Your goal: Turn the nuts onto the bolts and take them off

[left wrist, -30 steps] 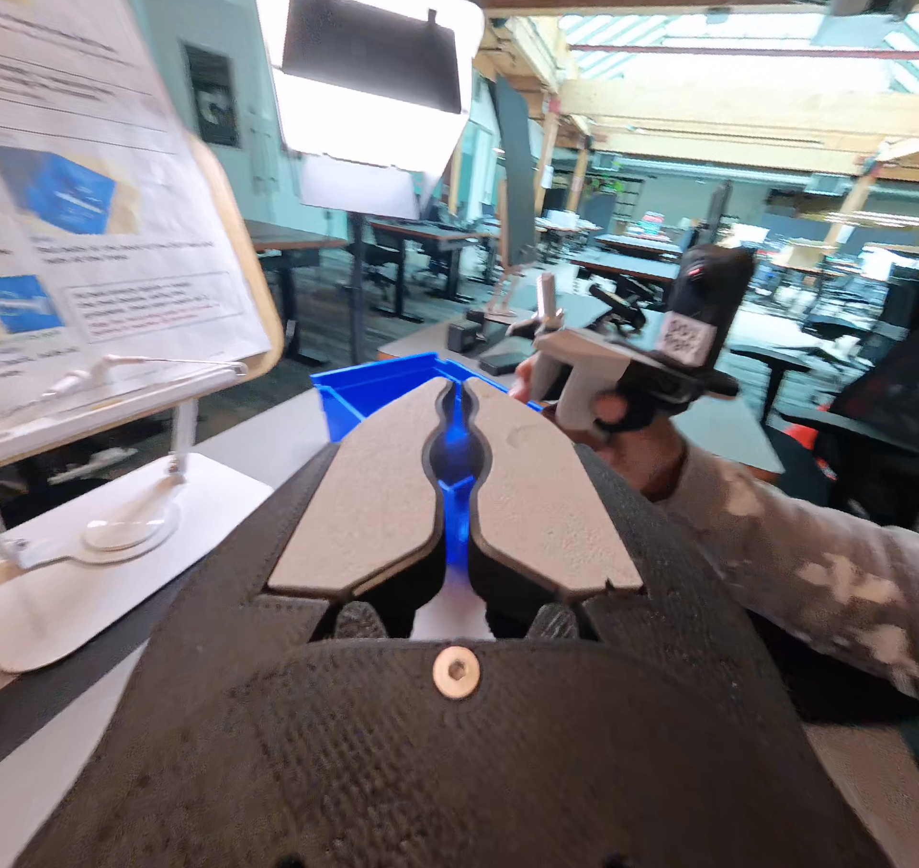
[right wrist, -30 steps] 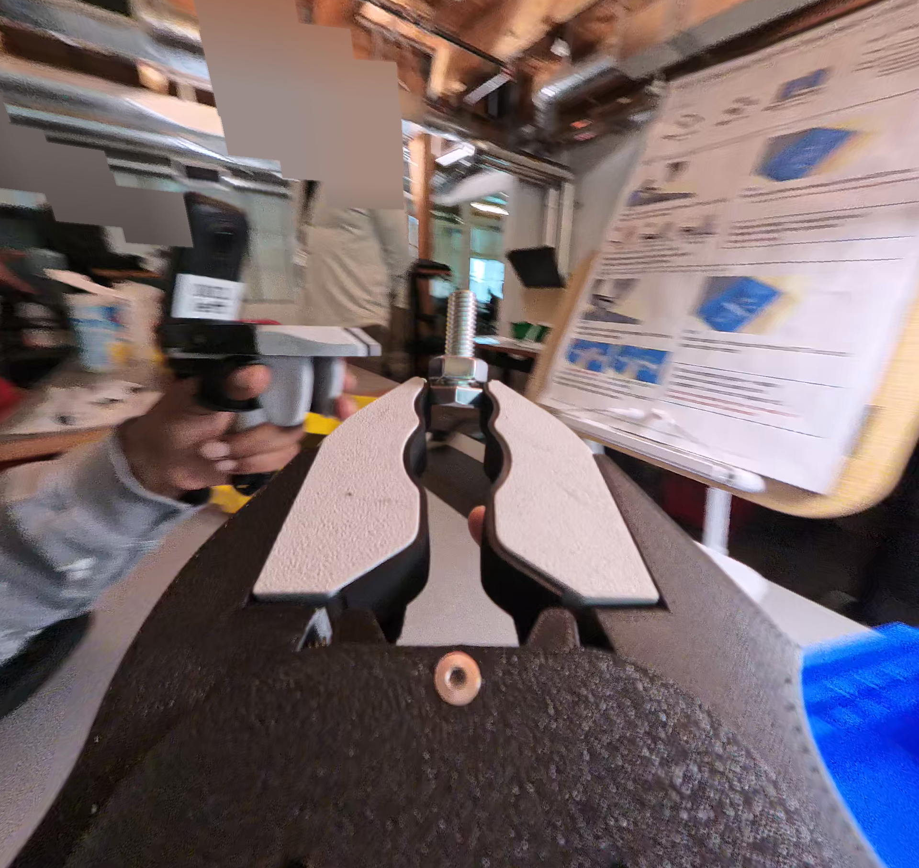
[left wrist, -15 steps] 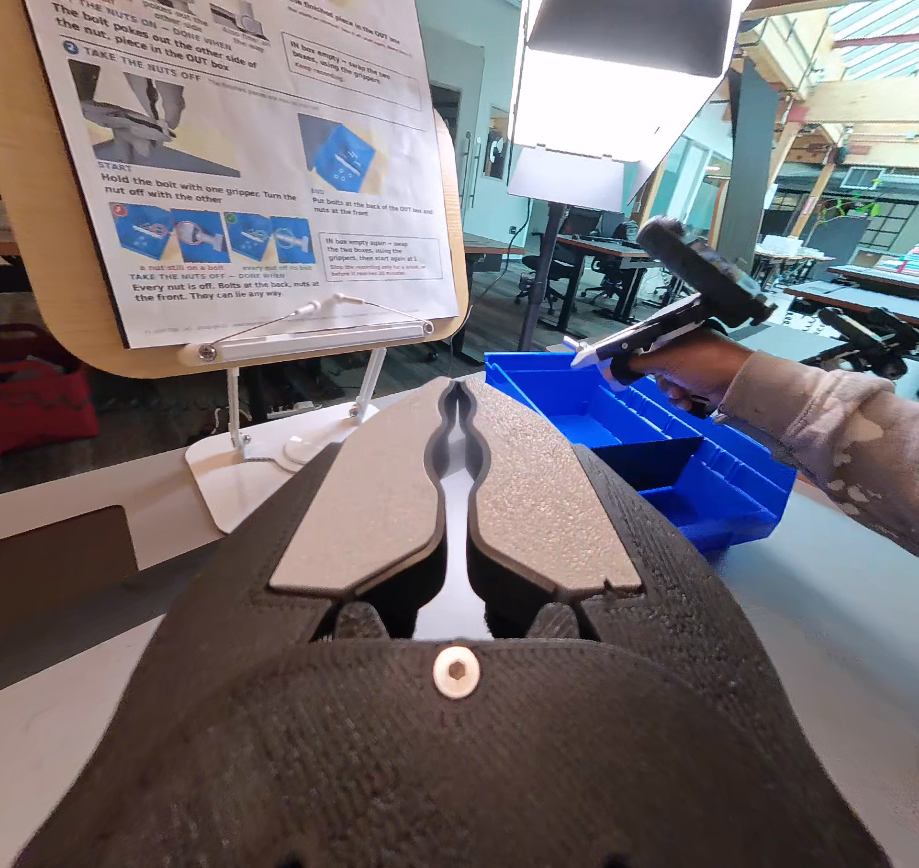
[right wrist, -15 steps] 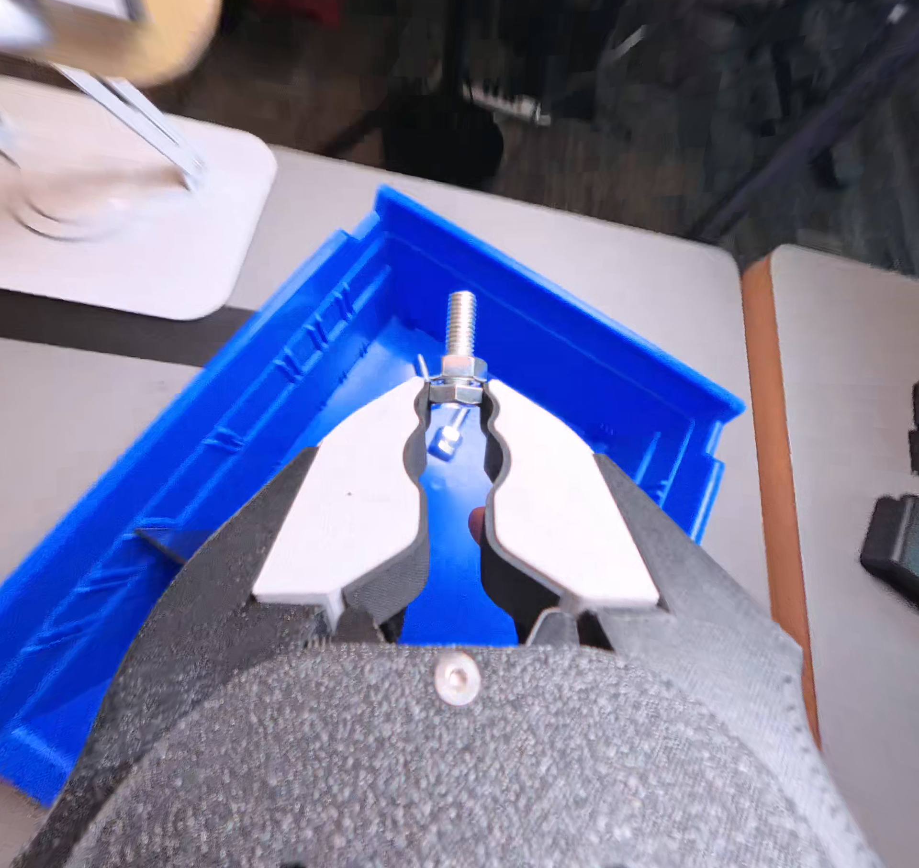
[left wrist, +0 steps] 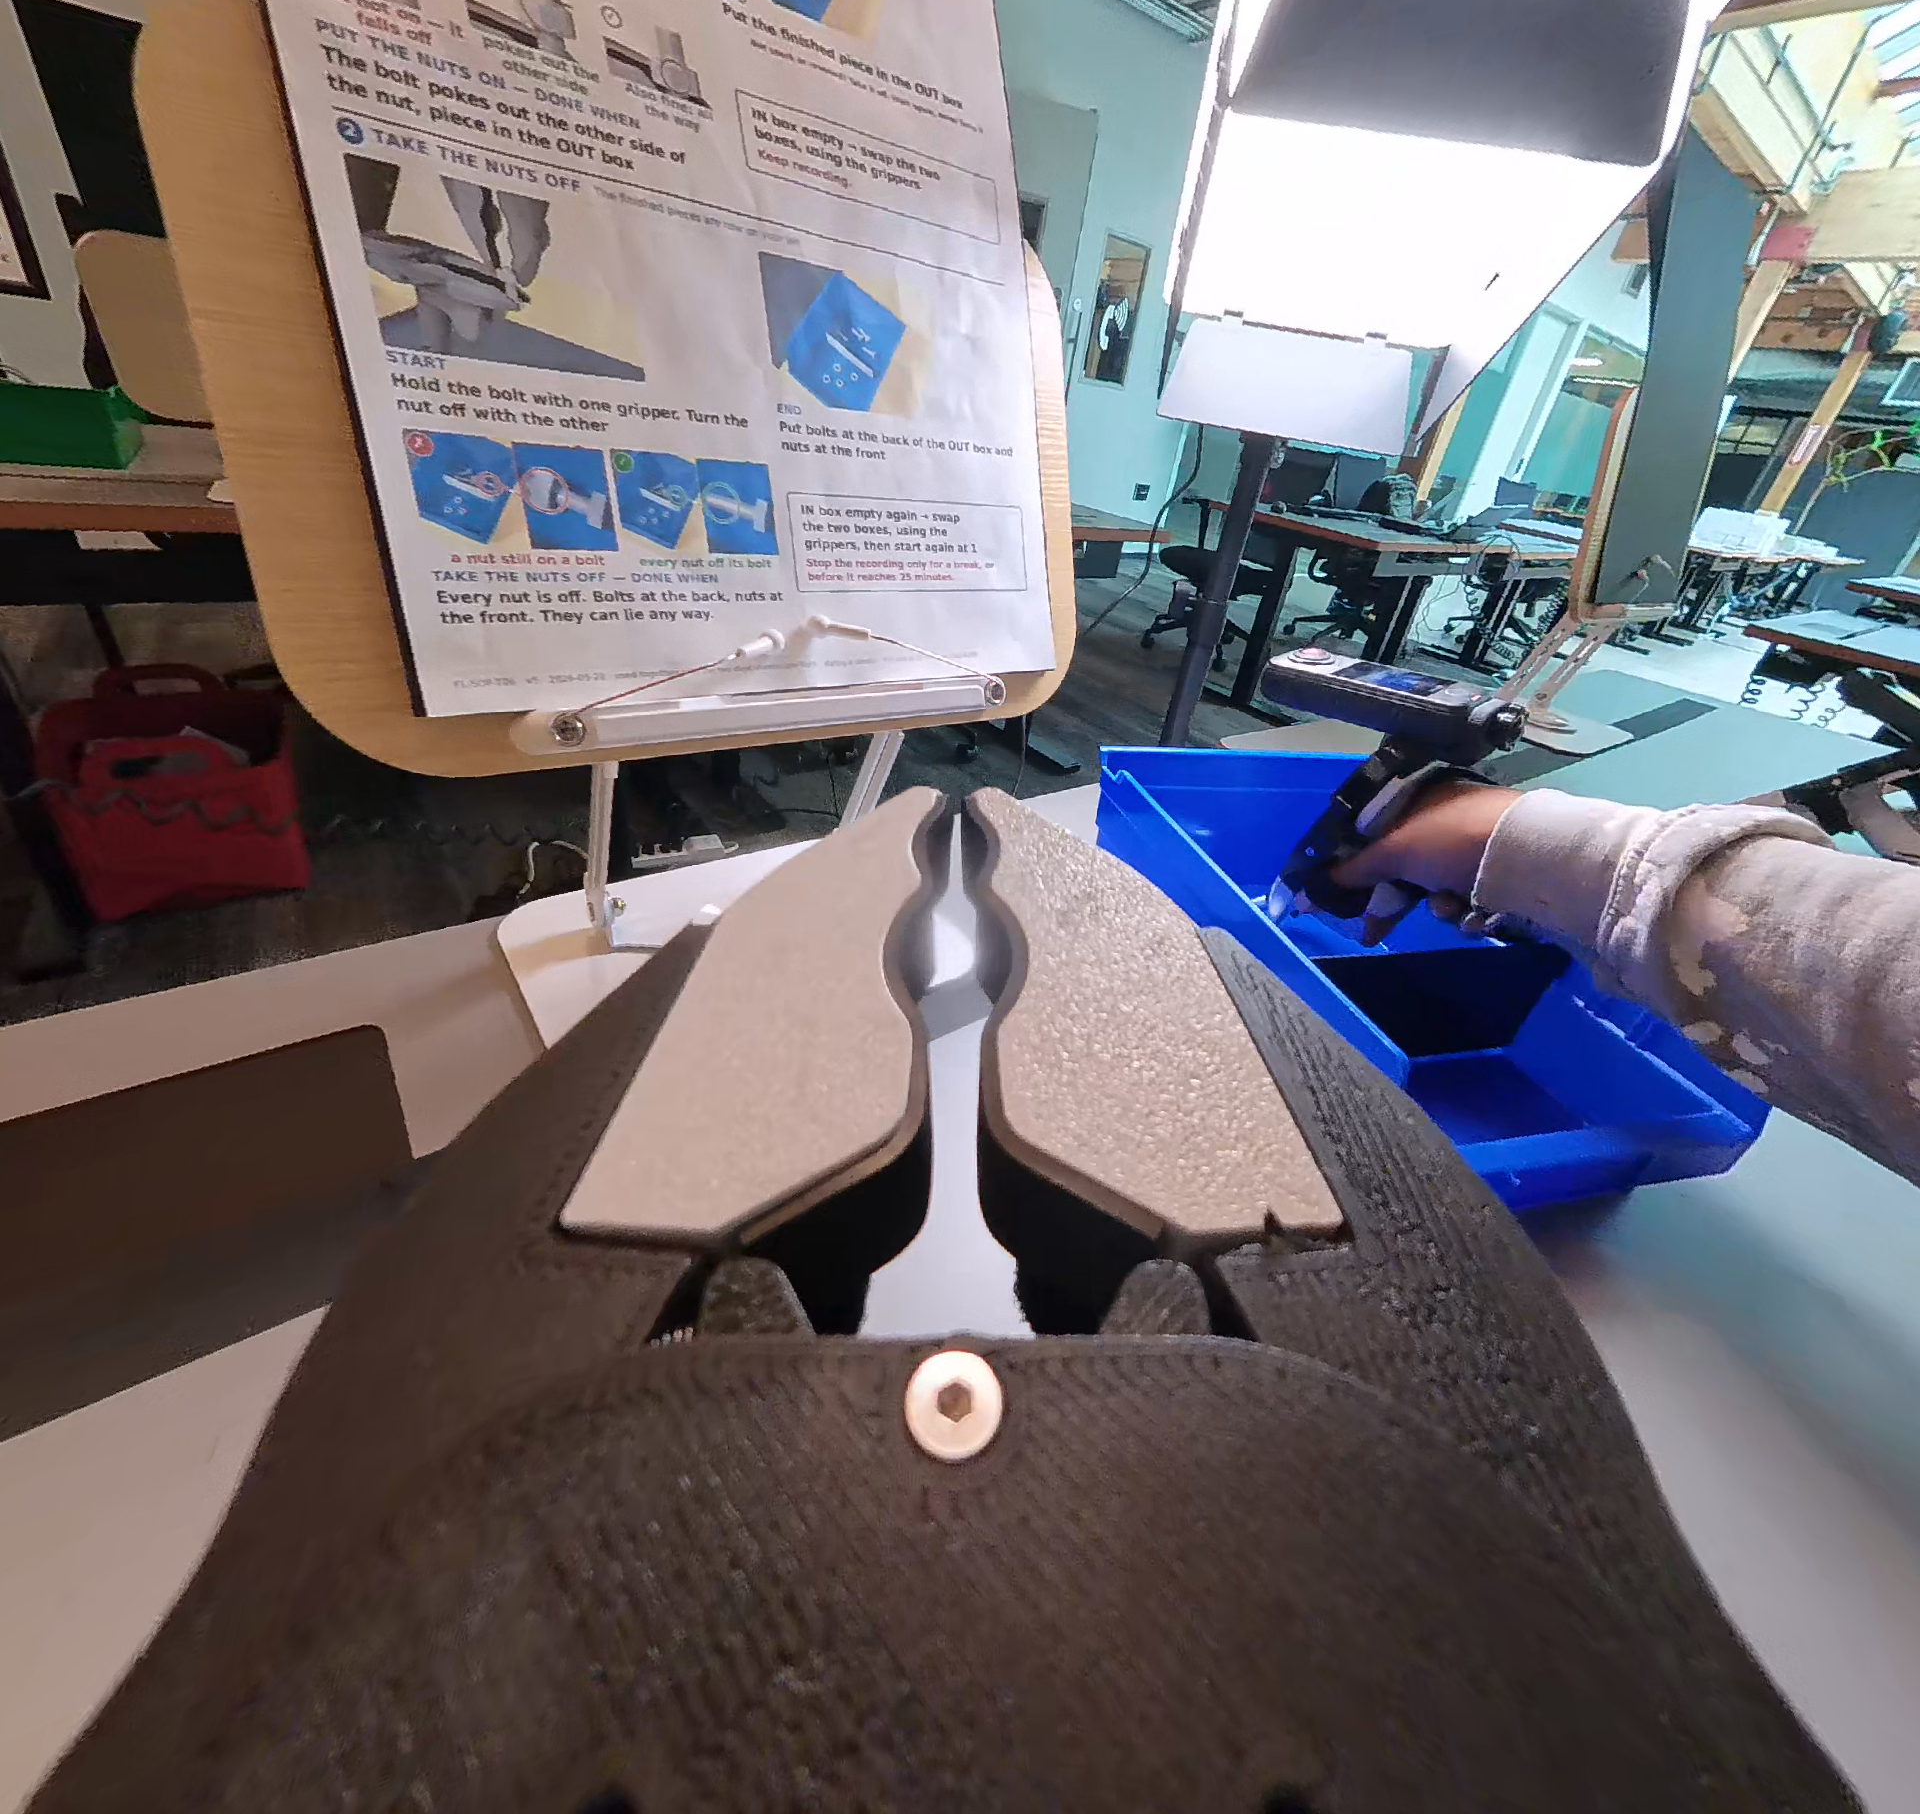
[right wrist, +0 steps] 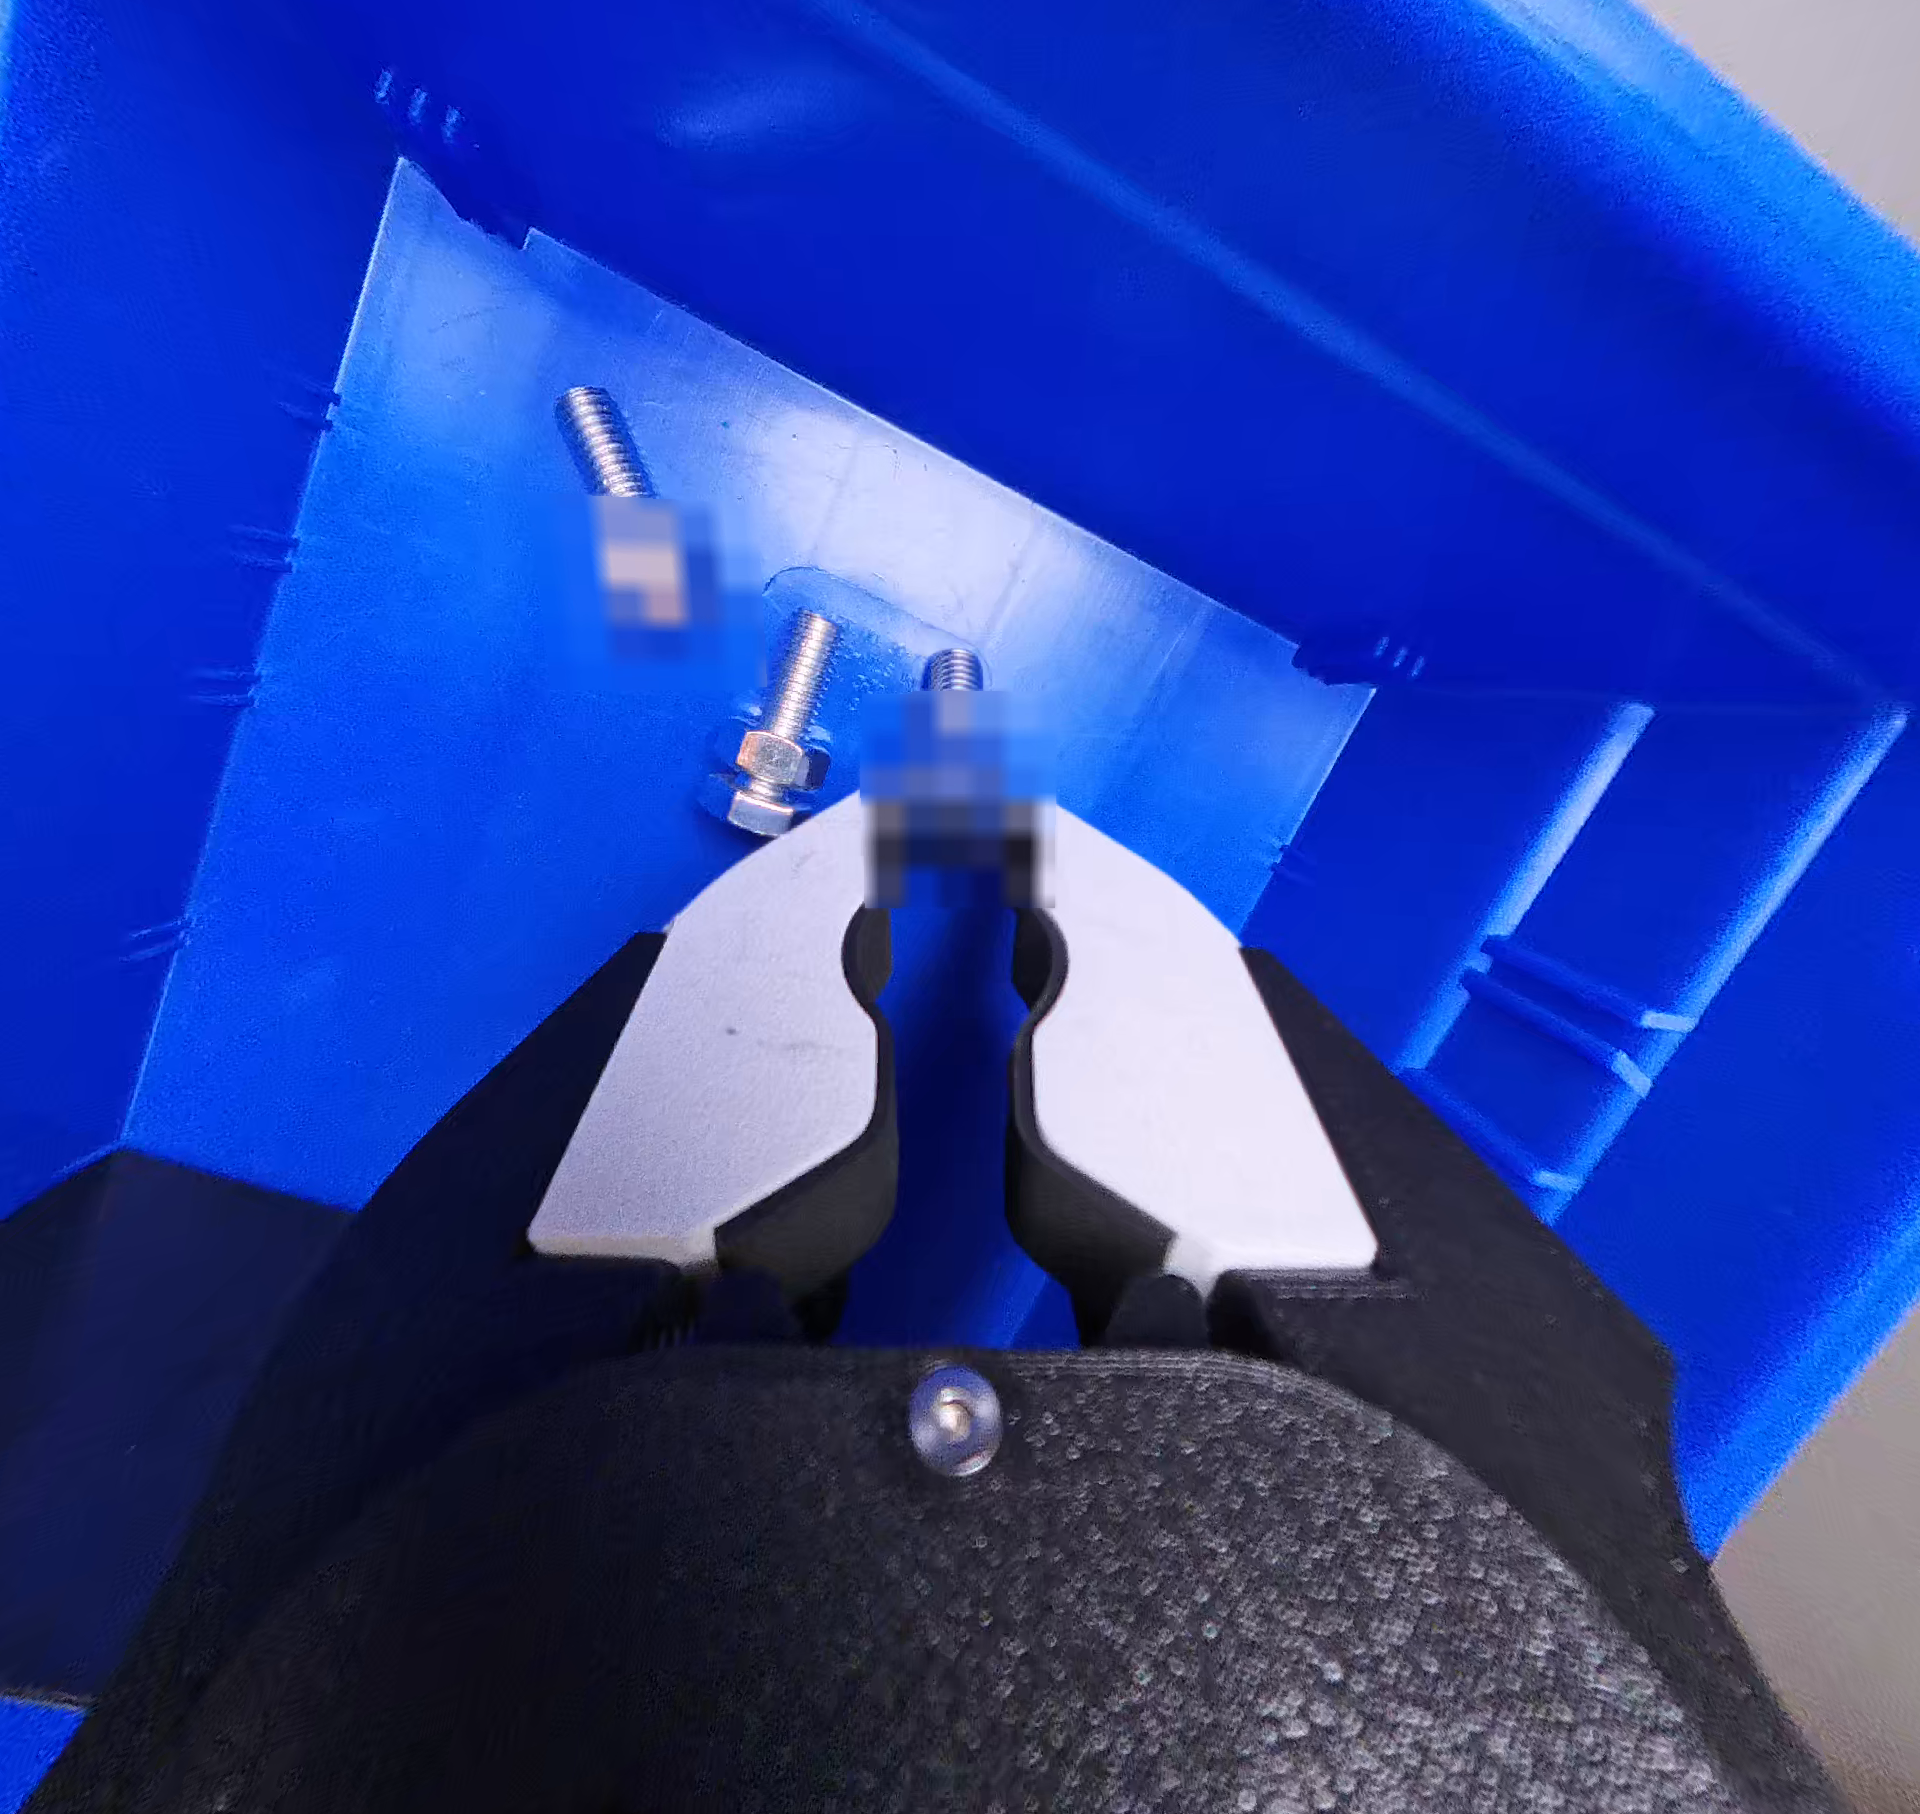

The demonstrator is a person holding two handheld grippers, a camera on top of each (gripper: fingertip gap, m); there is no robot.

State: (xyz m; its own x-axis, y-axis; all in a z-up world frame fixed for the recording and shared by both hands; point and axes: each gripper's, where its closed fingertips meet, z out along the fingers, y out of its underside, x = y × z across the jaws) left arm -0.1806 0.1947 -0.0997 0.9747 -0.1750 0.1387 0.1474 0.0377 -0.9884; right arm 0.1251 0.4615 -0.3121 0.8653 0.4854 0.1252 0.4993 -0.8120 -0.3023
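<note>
Left wrist view: the left gripper [left wrist: 954,814] hangs above the table [left wrist: 1714,1349] with its fingers nearly together and nothing between them. To the right lies the blue bin [left wrist: 1538,1058], and the right gripper [left wrist: 1294,897] dips into its far part. A sheet on a stand [left wrist: 665,310] rises behind.

Right wrist view: the right gripper [right wrist: 951,829] is low inside the bin [right wrist: 1039,206], jaws narrow. A mosaic patch covers the tips, so whether they grip the bolt [right wrist: 954,668] whose threaded end shows just beyond cannot be told. Just left lies a second bolt [right wrist: 784,715] with its nut [right wrist: 781,756] on, and farther left a third bolt [right wrist: 601,439].

The step in hand seems to be setting a finished piece down in the bin. Next, the jaws need to part and lift clear without knocking the neighbouring bolt, and the left gripper needs a fresh piece.
</note>
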